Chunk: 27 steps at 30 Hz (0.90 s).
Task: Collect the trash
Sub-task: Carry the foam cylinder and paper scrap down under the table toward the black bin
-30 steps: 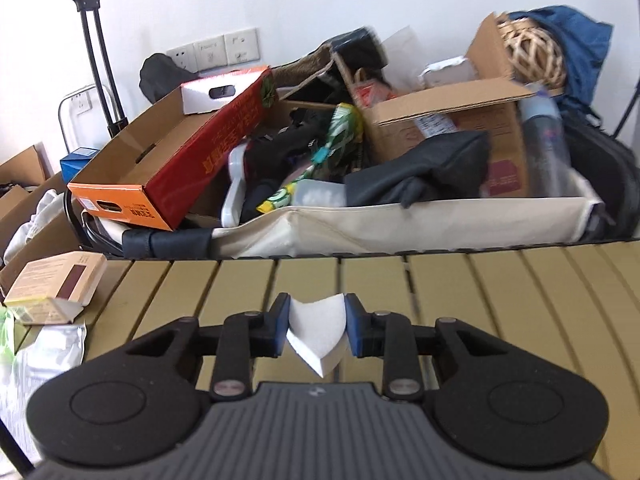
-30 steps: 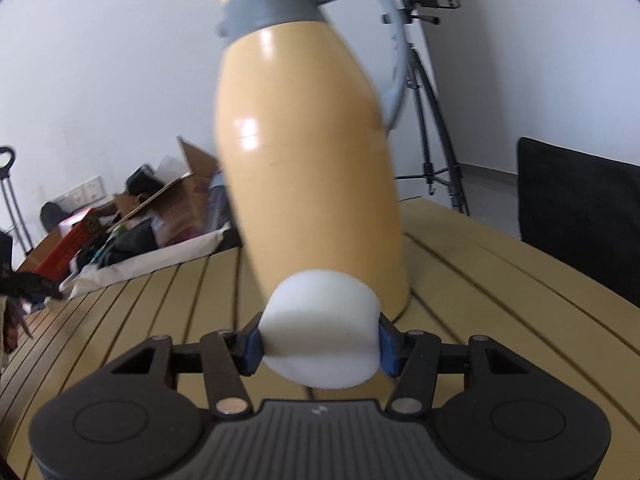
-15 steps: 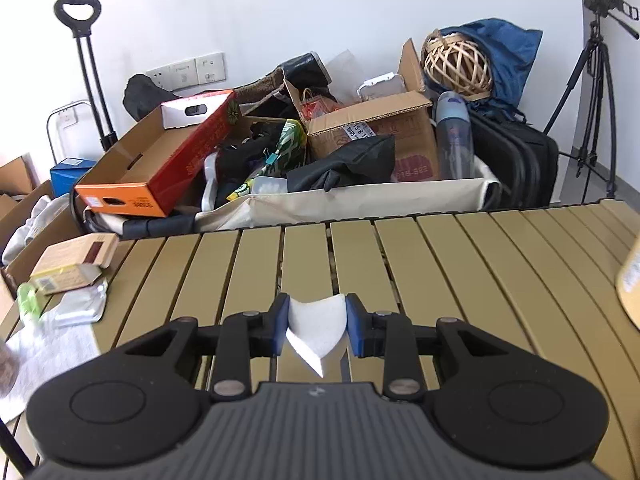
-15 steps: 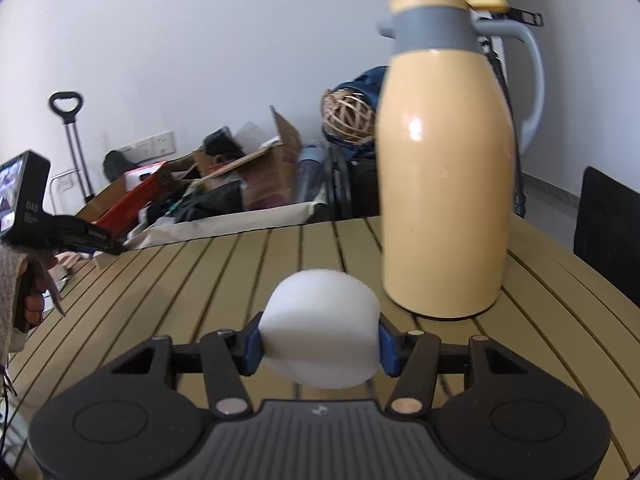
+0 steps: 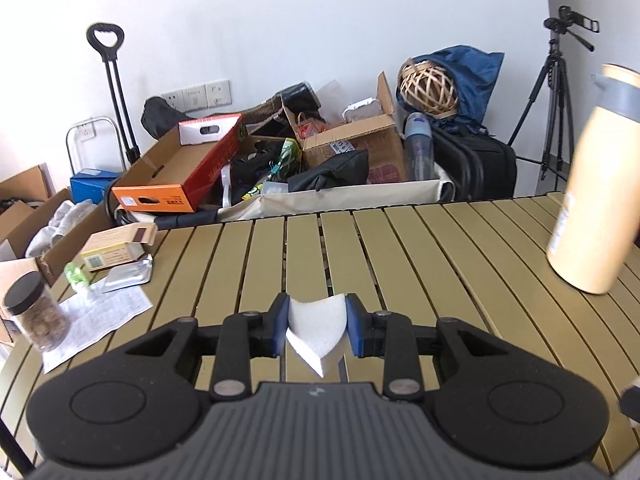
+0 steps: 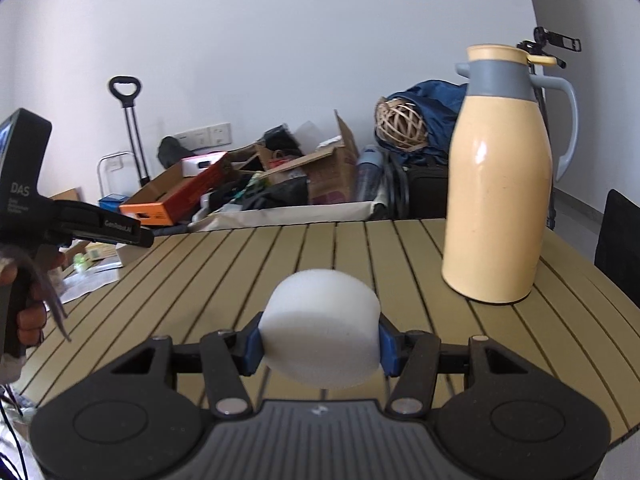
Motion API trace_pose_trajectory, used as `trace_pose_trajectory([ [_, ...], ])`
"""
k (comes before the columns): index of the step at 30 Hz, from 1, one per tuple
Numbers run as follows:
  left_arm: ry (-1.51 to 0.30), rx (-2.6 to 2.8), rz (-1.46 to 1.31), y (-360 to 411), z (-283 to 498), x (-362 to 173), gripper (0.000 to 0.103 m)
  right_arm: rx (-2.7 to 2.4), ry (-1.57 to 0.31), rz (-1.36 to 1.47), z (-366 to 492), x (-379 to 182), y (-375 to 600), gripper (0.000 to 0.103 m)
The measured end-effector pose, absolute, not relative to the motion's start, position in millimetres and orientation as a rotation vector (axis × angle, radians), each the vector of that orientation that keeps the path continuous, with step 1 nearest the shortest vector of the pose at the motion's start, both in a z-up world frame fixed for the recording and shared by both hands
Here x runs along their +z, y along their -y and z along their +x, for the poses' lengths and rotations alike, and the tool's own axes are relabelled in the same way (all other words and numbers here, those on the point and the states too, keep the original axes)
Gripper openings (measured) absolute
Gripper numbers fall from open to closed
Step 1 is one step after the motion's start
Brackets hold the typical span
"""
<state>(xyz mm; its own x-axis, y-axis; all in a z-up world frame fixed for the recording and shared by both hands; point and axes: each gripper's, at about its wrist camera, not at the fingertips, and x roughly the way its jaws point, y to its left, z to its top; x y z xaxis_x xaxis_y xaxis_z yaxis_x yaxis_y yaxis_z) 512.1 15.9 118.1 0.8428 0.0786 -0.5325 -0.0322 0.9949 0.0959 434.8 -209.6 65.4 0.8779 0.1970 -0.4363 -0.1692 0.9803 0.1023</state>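
While we hold both tools above the slatted surface (image 5: 420,248), our left tool (image 5: 316,326) pinches a folded white scrap (image 5: 316,330). Our right tool (image 6: 320,346) clamps a rounded white foam piece (image 6: 320,326); a yellow jug (image 6: 500,184) stands at right.

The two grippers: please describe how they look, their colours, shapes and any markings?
Both are matte black. The left gripper and right gripper each have two linkage arms with silver pivot bolts, blue finger pads, round discs on both sides and a ribbed grey centre plate. From the right wrist view, the left gripper's body carries white lettering "DAS", and bare fingers hold its handle. No cables are clearly visible.
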Motion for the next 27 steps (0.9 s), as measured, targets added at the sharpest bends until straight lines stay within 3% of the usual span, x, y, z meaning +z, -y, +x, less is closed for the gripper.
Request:
trace_pose_trajectory([
  [15,-0.478,0.066,0.074,-24.0,360.4,134.5,0.030,0.258,-0.450,0.028,339.7,82.5,167.9,0.054],
  [27,-0.430,0.088,0.091,-24.7,268.5,112.9,0.030,0.308,-0.477,0.014,288.7,67.2,152.7,0.054],
])
